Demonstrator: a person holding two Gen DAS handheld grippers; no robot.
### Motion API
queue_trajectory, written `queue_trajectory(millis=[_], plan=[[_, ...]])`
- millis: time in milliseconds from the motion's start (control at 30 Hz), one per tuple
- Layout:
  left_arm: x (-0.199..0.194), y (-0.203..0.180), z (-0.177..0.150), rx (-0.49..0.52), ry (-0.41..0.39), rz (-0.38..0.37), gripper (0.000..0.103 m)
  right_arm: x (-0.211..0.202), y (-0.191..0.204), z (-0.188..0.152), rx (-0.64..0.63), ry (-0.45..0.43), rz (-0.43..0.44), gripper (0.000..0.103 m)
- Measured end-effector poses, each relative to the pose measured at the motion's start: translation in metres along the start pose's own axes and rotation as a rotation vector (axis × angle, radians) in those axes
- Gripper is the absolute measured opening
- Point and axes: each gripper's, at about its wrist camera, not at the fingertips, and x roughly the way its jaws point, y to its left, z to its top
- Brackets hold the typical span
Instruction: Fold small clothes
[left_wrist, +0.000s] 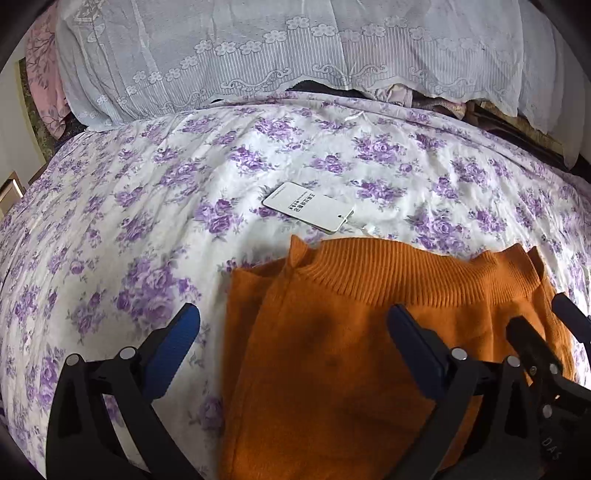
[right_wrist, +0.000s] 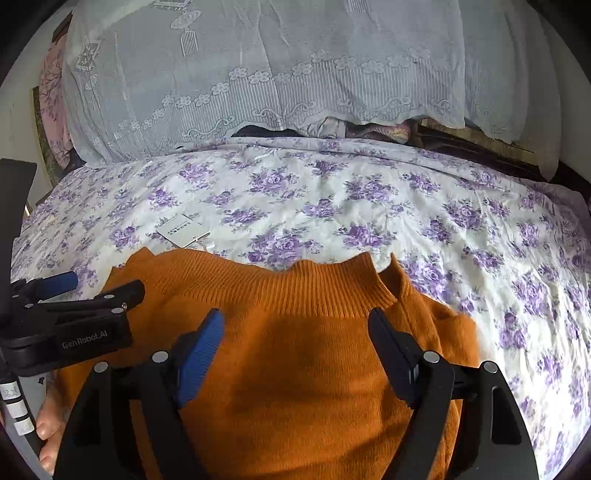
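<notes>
An orange knit sweater (left_wrist: 332, 350) lies folded on the floral bedsheet (left_wrist: 147, 221), its ribbed hem toward the far side. It also shows in the right wrist view (right_wrist: 295, 369). A white hang tag (left_wrist: 308, 207) on a string lies on the sheet just beyond it, also in the right wrist view (right_wrist: 183, 232). My left gripper (left_wrist: 293, 321) is open over the sweater's left edge, holding nothing. My right gripper (right_wrist: 295, 325) is open over the sweater's middle, holding nothing. The left gripper (right_wrist: 103, 290) also shows at the left of the right wrist view.
A pile of bedding under a white lace cover (left_wrist: 277, 55) lines the far side of the bed. Pink floral fabric (left_wrist: 42, 74) sits at the far left. Dark items (right_wrist: 461, 144) lie at the far right edge of the bed.
</notes>
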Motion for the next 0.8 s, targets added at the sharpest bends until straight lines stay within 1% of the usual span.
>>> queue_trajectory(millis=[33,67,100,133,167,200,233,300,367,400,433,467,500,533,567,600,633,667,700,733,800], plan=[[0.009,-0.002,0.002,0.013,0.015,0.02,0.099,0.013,0.002,0.003,0.002,0.036,0.006,0.08],[0.019,-0.004,0.001,0.018,0.035,0.057,0.099,0.029,0.003,0.002,0.015,0.086,0.013,0.08],[0.035,-0.003,-0.001,0.02,0.076,0.087,0.099,0.046,0.002,-0.002,0.031,0.138,0.022,0.082],[0.044,0.0,-0.005,-0.001,0.097,0.054,0.099,0.052,0.001,-0.005,0.029,0.133,0.031,0.083],[0.044,0.008,-0.005,-0.051,0.094,0.018,0.099,0.051,0.001,-0.003,0.031,0.134,0.035,0.083],[0.043,0.014,-0.004,-0.08,0.109,-0.007,0.099,0.048,0.0,-0.003,0.034,0.128,0.038,0.081],[0.042,0.017,-0.003,-0.088,0.113,-0.022,0.099,0.045,-0.002,-0.004,0.044,0.113,0.049,0.081],[0.032,0.021,-0.006,-0.102,0.085,-0.023,0.099,0.032,-0.011,-0.009,0.09,0.069,0.078,0.076],[0.013,0.023,-0.008,-0.105,0.031,-0.042,0.098,0.012,-0.022,-0.009,0.139,0.018,0.104,0.076],[0.004,0.023,-0.009,-0.102,0.005,-0.06,0.098,0.002,-0.027,-0.009,0.156,-0.007,0.114,0.072],[-0.004,0.022,-0.011,-0.092,-0.015,-0.072,0.098,-0.005,-0.033,-0.009,0.172,-0.021,0.118,0.065],[-0.007,0.02,-0.013,-0.078,-0.019,-0.07,0.098,-0.009,-0.038,-0.011,0.186,-0.019,0.119,0.061],[-0.006,0.016,-0.016,-0.058,-0.005,-0.06,0.098,-0.008,-0.042,-0.014,0.198,0.002,0.12,0.048],[0.002,0.011,-0.019,-0.031,0.03,-0.04,0.098,-0.002,-0.047,-0.021,0.209,0.044,0.12,0.033],[0.014,0.005,-0.024,-0.004,0.078,-0.011,0.099,0.007,-0.051,-0.029,0.218,0.085,0.112,0.028],[0.024,0.002,-0.03,0.009,0.104,-0.001,0.099,0.009,-0.054,-0.035,0.222,0.072,0.12,0.025],[0.022,0.004,-0.032,-0.009,0.078,-0.004,0.099,0.006,-0.056,-0.036,0.229,0.065,0.129,0.022],[0.017,0.005,-0.031,-0.008,0.074,0.007,0.099,0.003,-0.059,-0.035,0.245,0.068,0.127,0.019],[0.009,0.006,-0.03,-0.006,0.065,0.003,0.099,-0.006,-0.062,-0.036,0.269,0.053,0.122,0.018],[-0.001,0.009,-0.033,-0.013,0.037,-0.005,0.098,-0.016,-0.066,-0.039,0.285,0.028,0.123,0.02],[-0.022,0.011,-0.042,-0.029,-0.009,-0.029,0.098,-0.037,-0.066,-0.048,0.269,-0.002,0.113,0.02]])
